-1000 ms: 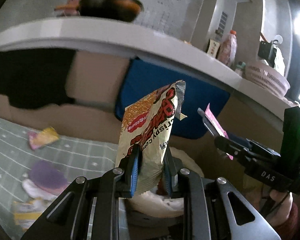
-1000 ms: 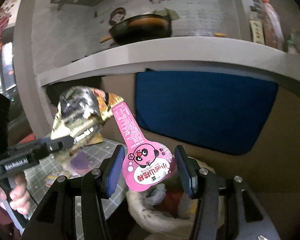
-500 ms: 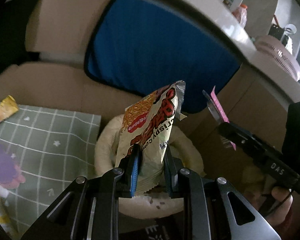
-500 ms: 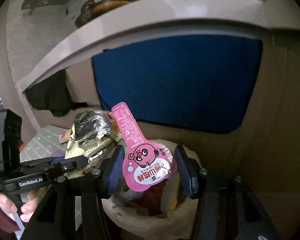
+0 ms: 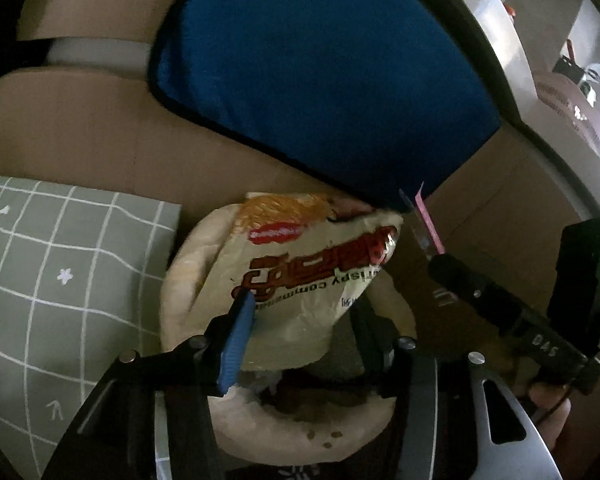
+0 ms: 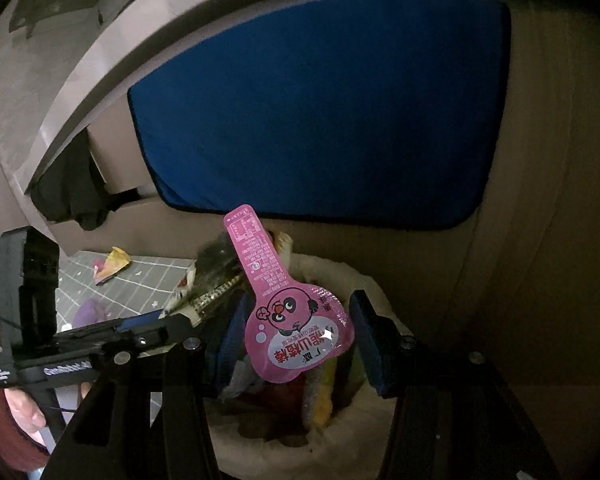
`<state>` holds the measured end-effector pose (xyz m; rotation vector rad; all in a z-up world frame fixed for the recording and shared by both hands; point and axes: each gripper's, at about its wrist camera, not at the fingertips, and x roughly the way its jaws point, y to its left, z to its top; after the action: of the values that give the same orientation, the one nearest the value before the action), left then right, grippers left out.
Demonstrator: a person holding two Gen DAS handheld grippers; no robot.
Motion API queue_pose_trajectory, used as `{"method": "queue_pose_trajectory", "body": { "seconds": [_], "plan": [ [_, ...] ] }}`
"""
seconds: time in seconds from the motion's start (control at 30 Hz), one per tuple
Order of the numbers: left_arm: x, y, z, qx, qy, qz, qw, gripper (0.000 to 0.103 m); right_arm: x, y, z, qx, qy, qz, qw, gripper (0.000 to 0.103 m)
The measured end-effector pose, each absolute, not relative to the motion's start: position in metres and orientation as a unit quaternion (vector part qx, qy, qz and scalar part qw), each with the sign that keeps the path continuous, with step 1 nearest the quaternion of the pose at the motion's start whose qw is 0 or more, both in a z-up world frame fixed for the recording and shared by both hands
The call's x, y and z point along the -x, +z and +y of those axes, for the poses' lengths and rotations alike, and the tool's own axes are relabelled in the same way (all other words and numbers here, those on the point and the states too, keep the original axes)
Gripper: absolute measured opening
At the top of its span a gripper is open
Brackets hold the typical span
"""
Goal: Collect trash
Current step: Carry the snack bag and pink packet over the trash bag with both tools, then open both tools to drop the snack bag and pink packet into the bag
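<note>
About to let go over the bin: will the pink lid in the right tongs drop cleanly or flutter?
The pink lid looks like thin foil film, so probably very light and apt to flutter. Its long tab stands up unsupported, suggesting some stiffness. It hangs over the cream bin, so it should likely land inside.

You are working in a home, down at floor level beside a kitchen counter [image 6: 100, 64] whose pale edge curves overhead. Past that counter's far end you can see a woven basket [image 5: 572, 116] and a bottle with an orange cap [image 5: 510, 10], ordinary household clutter. A green grid-patterned mat [image 5: 60, 280] covers the floor, a blue cushion [image 6: 320, 112] leans on brown cardboard [image 5: 80, 132], and a cream trash bag [image 5: 300, 432] stands at the mat's edge.
</note>
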<state>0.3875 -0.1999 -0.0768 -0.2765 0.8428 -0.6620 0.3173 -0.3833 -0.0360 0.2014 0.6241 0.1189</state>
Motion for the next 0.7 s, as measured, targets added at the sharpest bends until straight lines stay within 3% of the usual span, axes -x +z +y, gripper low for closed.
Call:
{"method": "queue_pose_trajectory", "body": {
  "seconds": [0.2,0.43,0.7],
  "plan": [
    [-0.375,-0.077,-0.189,0.121,-0.309,0.408,0.85,0.051,-0.323,-0.04,-0.376,-0.097,0.046,0.298,0.949,0.049],
    [-0.352,-0.085,-0.193,0.096,-0.342,0.436,0.827,0.051,-0.312,-0.006,-0.386,-0.093,0.025,0.253,0.963,0.049],
    [-0.323,-0.053,-0.141,0.115,-0.282,0.367,0.879,0.051,-0.342,-0.041,-0.349,-0.079,0.069,0.319,0.942,0.05]
  ]
}}
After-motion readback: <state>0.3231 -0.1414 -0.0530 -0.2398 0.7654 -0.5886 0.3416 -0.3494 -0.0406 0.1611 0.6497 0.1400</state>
